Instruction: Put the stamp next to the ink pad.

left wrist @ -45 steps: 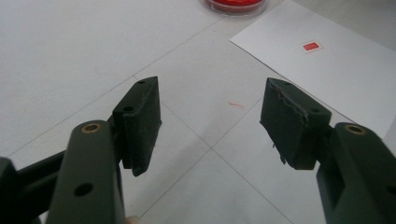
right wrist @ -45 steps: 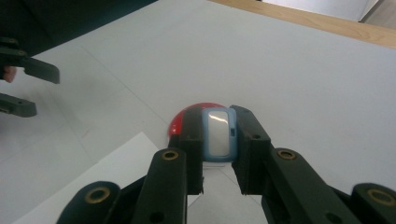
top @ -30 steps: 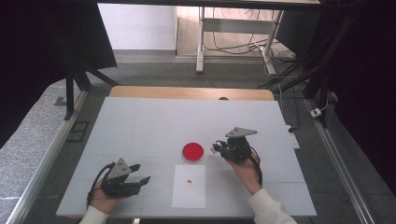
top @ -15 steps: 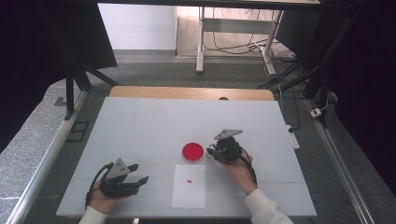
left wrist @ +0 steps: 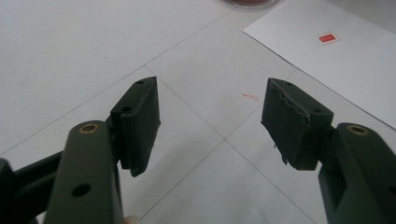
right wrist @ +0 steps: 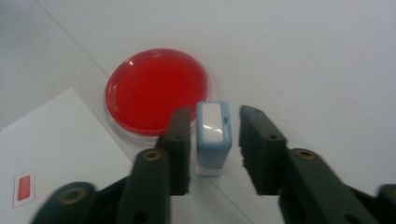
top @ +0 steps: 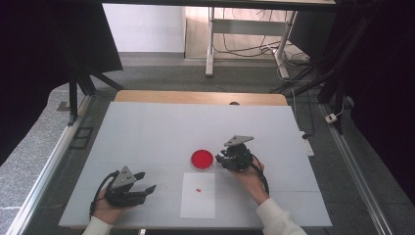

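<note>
A small blue-and-white stamp point(right wrist: 213, 137) stands upright on the white table, just right of a round red ink pad point(right wrist: 156, 91) point(top: 202, 159). My right gripper point(right wrist: 215, 116) point(top: 221, 159) straddles the stamp. Its jaws have just been opening; a gap shows on the stamp's right side, so the pads no longer press it. A white sheet point(top: 198, 195) lies in front of the pad and bears one small red print point(top: 198, 189) point(right wrist: 24, 187). My left gripper point(top: 147, 182) point(left wrist: 210, 107) rests open and empty at the front left, pointing toward the sheet point(left wrist: 336, 65).
The white table point(top: 147, 132) has thin seam lines across it. A wooden strip point(top: 195, 97) runs along its far edge, with metal rails on both sides. Dark drapes and cables lie beyond the table.
The right gripper shifted slightly left toward the ink pad and its jaws have parted around the stamp. The left gripper has stayed put.
</note>
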Tool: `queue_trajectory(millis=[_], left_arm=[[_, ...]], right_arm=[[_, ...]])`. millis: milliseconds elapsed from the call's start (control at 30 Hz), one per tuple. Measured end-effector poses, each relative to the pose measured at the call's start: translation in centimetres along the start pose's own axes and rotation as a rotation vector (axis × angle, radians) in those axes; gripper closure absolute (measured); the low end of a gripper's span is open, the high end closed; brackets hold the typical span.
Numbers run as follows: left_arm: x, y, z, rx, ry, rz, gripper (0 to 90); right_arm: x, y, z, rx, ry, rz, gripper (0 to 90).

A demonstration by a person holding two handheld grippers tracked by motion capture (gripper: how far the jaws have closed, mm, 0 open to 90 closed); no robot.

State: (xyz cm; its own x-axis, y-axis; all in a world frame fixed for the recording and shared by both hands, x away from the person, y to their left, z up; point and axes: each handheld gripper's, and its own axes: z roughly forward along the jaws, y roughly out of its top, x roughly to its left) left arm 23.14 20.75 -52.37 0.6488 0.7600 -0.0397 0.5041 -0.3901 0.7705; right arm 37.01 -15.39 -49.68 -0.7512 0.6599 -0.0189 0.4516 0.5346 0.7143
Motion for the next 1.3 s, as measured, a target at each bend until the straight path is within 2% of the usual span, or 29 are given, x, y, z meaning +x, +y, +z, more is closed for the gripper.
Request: queue_trajectory(millis=[133,300,400,600,800,967,1300], left_arm=[[0.0,0.0,0.0,0.0,0.0,-0.001,36.7],[0.0,0.0,0.1,0.002,0.0,0.0,36.7],[-0.1,0.0,0.1,0.002,-0.003,0.0,36.6],[-0.1,-0.1,0.1,0.0,-0.009,0.002,36.6],[-0.2,-0.1,0.0,-0.002,-0.015,0.008,36.5],[-0.2,-0.1,0.0,-0.003,-0.016,0.012,36.5],[-0.2,-0.2,-0.2,-0.006,-0.015,0.012,36.5]], right_arm=[[-0.1,0.0,-0.6,-0.056,0.005,0.015,49.2],[-0.4,-0.4,-1.7,-0.123,0.047,0.022,43.9],[-0.4,-0.8,-2.6,-0.151,0.054,0.011,41.8],[-0.2,-1.9,-4.0,-0.186,0.052,-0.006,40.7],[-0.4,-3.0,-5.1,-0.206,0.037,0.005,40.4],[-0.8,-4.6,-6.3,-0.21,0.007,0.014,40.4],[-1.6,-7.7,-8.9,-0.262,-0.016,0.006,41.9]])
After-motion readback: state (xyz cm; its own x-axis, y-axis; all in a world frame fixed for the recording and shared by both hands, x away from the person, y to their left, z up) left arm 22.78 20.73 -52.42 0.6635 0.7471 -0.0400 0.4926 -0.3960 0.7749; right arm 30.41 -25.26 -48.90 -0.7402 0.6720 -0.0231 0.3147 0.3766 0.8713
